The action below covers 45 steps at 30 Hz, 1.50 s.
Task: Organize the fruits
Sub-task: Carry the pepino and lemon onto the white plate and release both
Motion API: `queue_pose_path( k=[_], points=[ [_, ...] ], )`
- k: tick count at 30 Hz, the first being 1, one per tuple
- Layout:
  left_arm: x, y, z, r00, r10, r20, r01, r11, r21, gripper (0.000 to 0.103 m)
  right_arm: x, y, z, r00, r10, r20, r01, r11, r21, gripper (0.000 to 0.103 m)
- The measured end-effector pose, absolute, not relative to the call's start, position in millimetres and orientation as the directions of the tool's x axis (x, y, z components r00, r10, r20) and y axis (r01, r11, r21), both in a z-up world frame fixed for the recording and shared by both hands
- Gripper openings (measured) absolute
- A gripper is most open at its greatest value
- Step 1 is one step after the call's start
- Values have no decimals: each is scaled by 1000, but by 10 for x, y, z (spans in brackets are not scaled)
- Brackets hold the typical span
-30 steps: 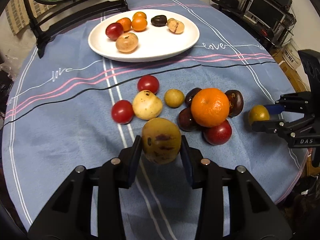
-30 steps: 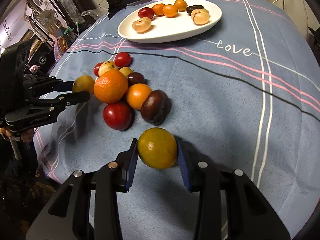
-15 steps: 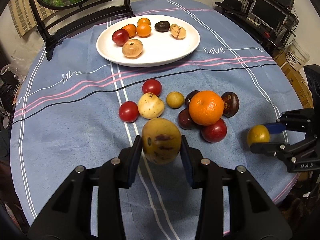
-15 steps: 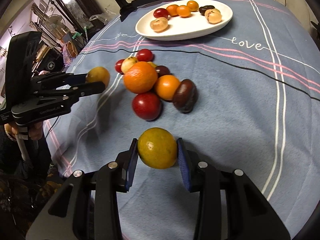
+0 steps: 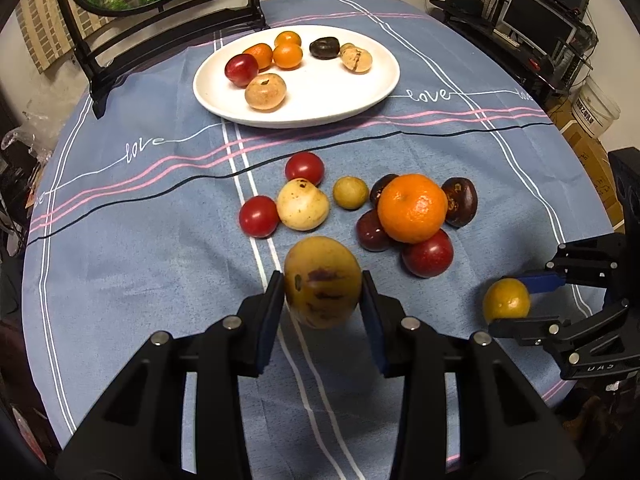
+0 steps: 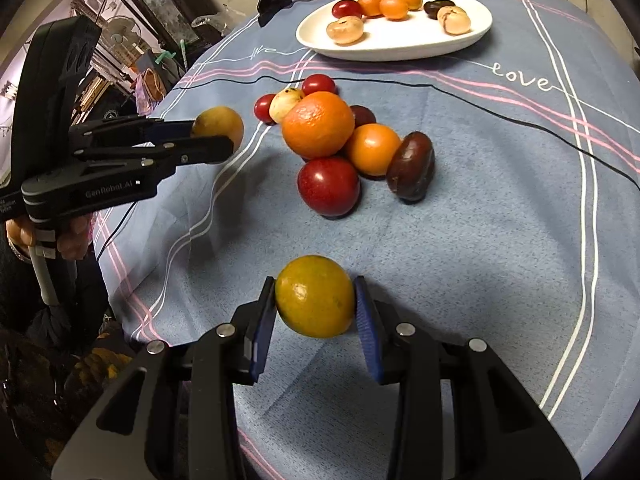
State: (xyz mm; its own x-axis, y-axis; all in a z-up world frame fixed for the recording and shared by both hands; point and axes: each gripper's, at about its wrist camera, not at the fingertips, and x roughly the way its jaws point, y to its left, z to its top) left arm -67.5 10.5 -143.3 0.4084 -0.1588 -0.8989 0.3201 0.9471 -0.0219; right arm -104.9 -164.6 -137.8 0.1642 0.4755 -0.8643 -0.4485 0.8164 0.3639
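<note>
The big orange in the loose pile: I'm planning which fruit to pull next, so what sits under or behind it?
The big orange rests on a red plum and dark fruits; a smaller orange hides behind it.

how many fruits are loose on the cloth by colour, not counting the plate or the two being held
red fruits: 3
orange fruits: 2
dark fruits: 3
pale yellow fruits: 2
total: 10
</note>
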Motion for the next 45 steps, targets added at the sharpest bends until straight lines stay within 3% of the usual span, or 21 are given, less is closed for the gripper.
queue_pose_path(
  k=[5,17,19,22,28,34,37,38,43,44,45],
  points=[
    [-530,168,-1300,436,-159,-886,314,949,-17,32,-890,-1634,-1139,199,492,-848,-474,805,356,38],
    [239,212,-661,569,-204,-797,311,950,-21,30,59,-1686,-435,386,524,-759,-503,809,304,38],
    [228,352,-654,574,-193,-796,293,956,-20,41,75,-1661,-417,387,536,-750,-517,800,305,38],
    [-19,515,-800,518,-218,-827,329,943,-43,43,-3,-1608,-503,352,556,-753,-537,779,324,38],
    [-728,440,-1291,426,-195,-884,464,886,28,64,-104,-1582,-905,244,551,-798,-501,776,383,38],
    [-701,283,-1609,394,-216,-893,481,876,0,66,-157,-1577,-944,229,544,-808,-476,786,394,38],
    [-671,252,-1764,320,-248,-914,486,872,-67,47,-176,-1584,-920,236,544,-805,-476,787,393,38],
    [-659,264,-1760,305,-271,-913,479,872,-99,34,-176,-1599,-919,239,545,-804,-473,788,393,38],
    [-686,309,-1714,281,-293,-914,480,867,-131,31,-180,-1642,-957,241,544,-803,-458,794,400,38],
    [-714,313,-1699,281,-294,-913,490,863,-127,34,-187,-1644,-964,239,547,-802,-457,792,404,38],
    [-739,324,-1686,283,-292,-914,495,860,-122,51,-194,-1644,-968,238,549,-801,-457,791,406,38]
  ],
)
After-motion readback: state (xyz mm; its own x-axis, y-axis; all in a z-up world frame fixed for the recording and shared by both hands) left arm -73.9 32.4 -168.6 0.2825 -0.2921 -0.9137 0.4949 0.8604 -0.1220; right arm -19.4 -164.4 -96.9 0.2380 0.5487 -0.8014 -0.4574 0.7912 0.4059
